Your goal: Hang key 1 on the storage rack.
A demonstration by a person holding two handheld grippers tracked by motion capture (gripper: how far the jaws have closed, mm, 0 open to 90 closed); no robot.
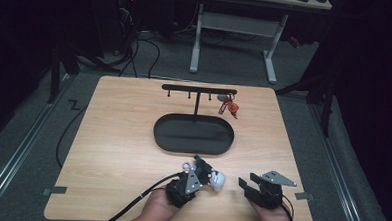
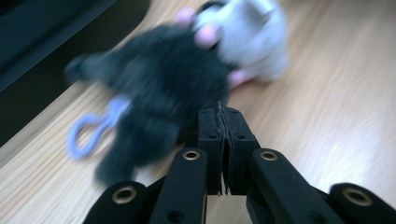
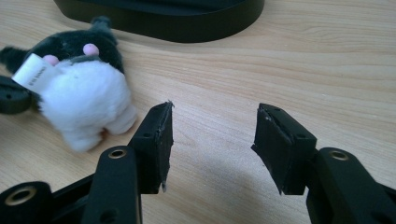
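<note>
On the wooden tabletop [image 1: 118, 132], the black oval tray [image 1: 193, 134] holds nothing but the post of a T-shaped hook rack [image 1: 199, 89], from whose right end a red keychain [image 1: 230, 108] hangs. Near the front edge lies a black-and-white plush toy [image 1: 212, 176] with a lilac loop [image 2: 88, 133] and a white tag [image 3: 33, 71]. The left hand-held gripper [image 2: 219, 116] is clenched, jaws pressed together right against the toy's dark fur; whether fur is caught between them cannot be told. The right hand-held gripper [image 3: 212, 135] is released, jaws apart just beside the toy. Grey floor, cables and a white-legged desk [image 1: 235, 27] lie beyond
</note>
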